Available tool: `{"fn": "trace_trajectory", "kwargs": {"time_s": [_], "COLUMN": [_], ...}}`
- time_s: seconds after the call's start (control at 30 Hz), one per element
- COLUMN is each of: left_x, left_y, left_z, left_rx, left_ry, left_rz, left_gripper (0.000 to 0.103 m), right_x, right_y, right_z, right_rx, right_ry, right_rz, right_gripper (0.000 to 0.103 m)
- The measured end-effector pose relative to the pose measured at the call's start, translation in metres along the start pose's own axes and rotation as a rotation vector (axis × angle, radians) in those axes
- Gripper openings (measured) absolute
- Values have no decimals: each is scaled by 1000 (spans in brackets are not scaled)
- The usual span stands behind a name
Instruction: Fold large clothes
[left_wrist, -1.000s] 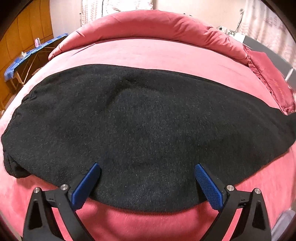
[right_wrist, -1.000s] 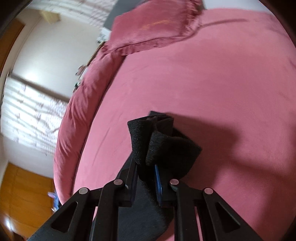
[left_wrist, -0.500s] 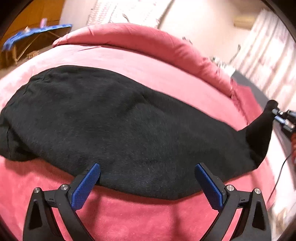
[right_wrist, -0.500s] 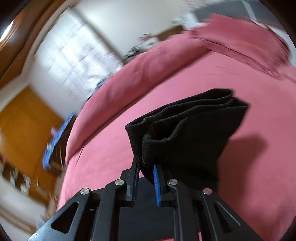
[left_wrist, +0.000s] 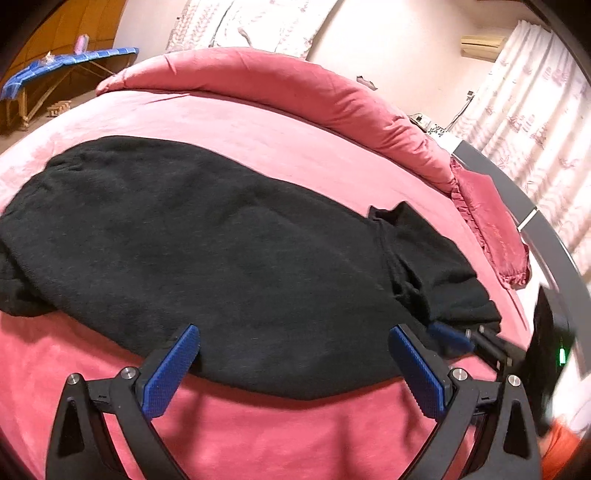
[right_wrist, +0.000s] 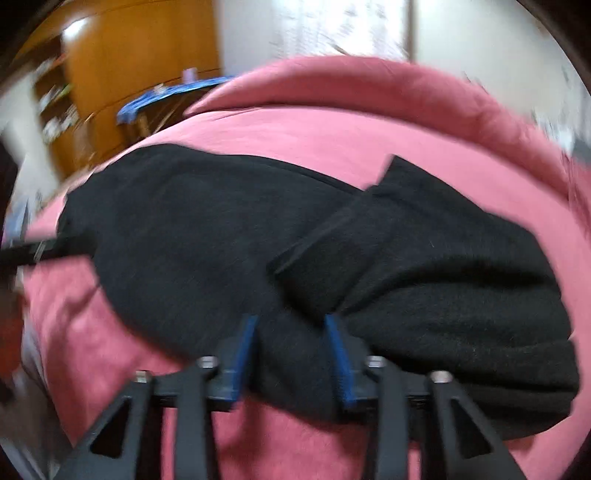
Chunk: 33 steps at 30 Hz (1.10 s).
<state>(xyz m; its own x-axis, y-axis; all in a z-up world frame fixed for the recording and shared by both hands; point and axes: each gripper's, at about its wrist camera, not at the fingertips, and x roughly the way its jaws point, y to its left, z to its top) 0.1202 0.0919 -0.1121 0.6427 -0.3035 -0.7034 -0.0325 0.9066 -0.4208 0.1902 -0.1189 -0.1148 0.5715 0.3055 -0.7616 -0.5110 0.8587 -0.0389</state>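
A large black knit garment (left_wrist: 221, 240) lies spread across the pink bed (left_wrist: 258, 435). Its right end (left_wrist: 424, 258) is folded back over the body, with the cuff edge on top (right_wrist: 351, 251). My left gripper (left_wrist: 291, 332) hovers open over the garment's near edge, holding nothing. My right gripper (right_wrist: 291, 323) is at the near right edge, and its blue pad shows in the left wrist view (left_wrist: 450, 338). Its jaws are opening, with black cloth lying between the spread pads, which do not press on it. The right wrist view is motion-blurred.
A rolled pink duvet (left_wrist: 277, 81) runs along the far side of the bed and a pink frilled pillow (left_wrist: 491, 229) lies at the right by the grey headboard (left_wrist: 517, 199). A blue ironing board (left_wrist: 66, 64) stands far left. An orange sleeve (left_wrist: 561, 454) shows bottom right.
The right gripper swung the garment's right end up and across, laid it back over the body, and its jaws have parted. The left gripper shifted and tilted, staying open.
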Motion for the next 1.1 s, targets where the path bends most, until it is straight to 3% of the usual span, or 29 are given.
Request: {"fn": "trace_trajectory", "kwargs": {"time_s": [0.1, 0.2, 0.33, 0.43, 0.53, 0.6, 0.7, 0.73, 0.77, 0.8, 0.93, 1.03, 1.1], "left_x": [8, 16, 49, 78, 117, 133, 147, 150, 151, 154, 149, 133, 118], "left_y": [-20, -53, -89, -111, -124, -127, -131, -133, -135, -139, -152, -158, -161], "left_z": [5, 18, 40, 56, 69, 74, 77, 77, 77, 76, 73, 81, 91], "left_rx": [5, 20, 37, 56, 72, 66, 46, 50, 54, 55, 115, 87, 45], "left_ry": [20, 44, 111, 162, 260, 289, 323, 323, 325, 349, 349, 299, 272], "left_rz": [-26, -36, -60, -43, 4, -12, -16, -21, -11, 5, 11, -52, -120], "left_gripper": [103, 103, 98, 92, 88, 87, 86, 79, 55, 43, 20, 17, 16], "right_x": [-22, -38, -46, -50, -48, -46, -47, -48, -46, -41, -16, -11, -10], "right_y": [3, -8, -70, -134, -161, -175, -202, -213, -220, -229, -240, -245, -250], "right_z": [-19, -31, -49, -66, -79, -92, -109, -116, -122, -131, -152, -153, -156], "right_rx": [-39, 42, 349, 701, 858, 957, 1113, 1169, 1220, 1289, 1472, 1501, 1512], "right_ry": [-30, -90, -125, -197, -224, -240, -339, -382, -413, -442, -483, -518, -542], "right_rz": [32, 73, 101, 236, 279, 313, 385, 390, 405, 447, 587, 634, 643], "right_gripper": [49, 49, 49, 49, 49, 48, 48, 48, 48, 48, 46, 43, 30]}}
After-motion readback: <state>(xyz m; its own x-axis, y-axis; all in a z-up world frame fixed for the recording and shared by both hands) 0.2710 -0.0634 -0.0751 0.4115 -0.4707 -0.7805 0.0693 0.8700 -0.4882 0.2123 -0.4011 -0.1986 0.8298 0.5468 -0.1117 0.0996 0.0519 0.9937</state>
